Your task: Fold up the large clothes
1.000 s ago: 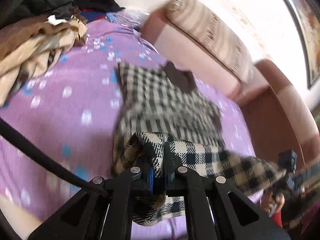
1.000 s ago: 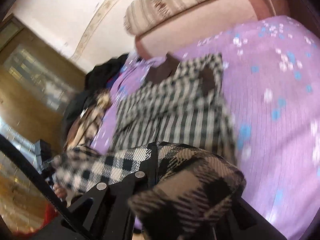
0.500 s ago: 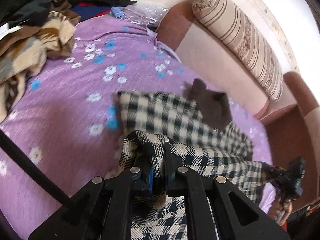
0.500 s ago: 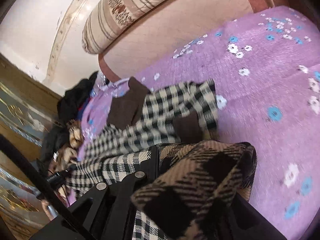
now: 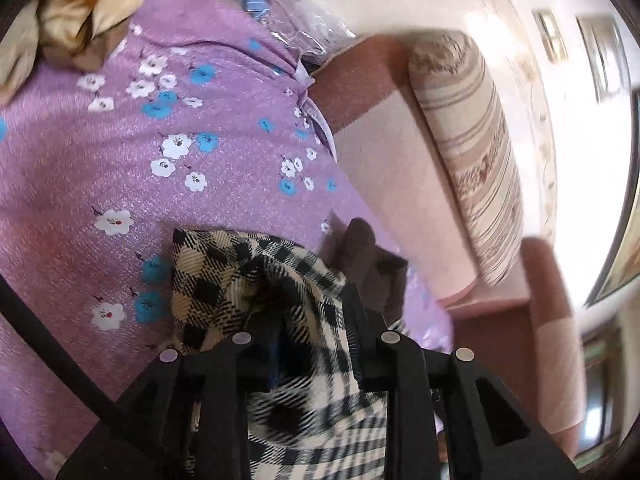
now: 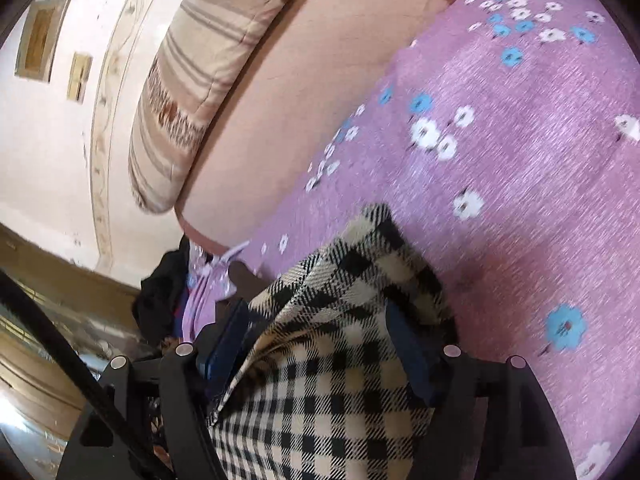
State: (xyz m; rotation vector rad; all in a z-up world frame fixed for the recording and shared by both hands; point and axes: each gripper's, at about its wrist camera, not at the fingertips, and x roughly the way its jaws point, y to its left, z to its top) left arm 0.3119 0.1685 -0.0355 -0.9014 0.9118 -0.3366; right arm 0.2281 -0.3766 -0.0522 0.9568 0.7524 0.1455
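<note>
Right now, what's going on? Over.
Left gripper and right gripper opening, checked garment between jaws. Garment on purple bedspread. Nothing in the way.

Sofa bed seat under purple floral cover (image 5: 120, 184). Checked black-and-cream garment (image 5: 224, 276) lies on cover at near edge, brown collar piece (image 5: 368, 264) toward pink backrest (image 5: 392, 168). Heap of tan and dark clothes (image 5: 76, 12) at far end. Striped bolster (image 6: 200, 64) rests atop backrest.

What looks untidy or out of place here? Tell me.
The checked garment lies bunched, not flat, on the purple bedcover. A heap of loose clothes is piled at the cover's far corner. Nothing looks spilled or damaged.
</note>
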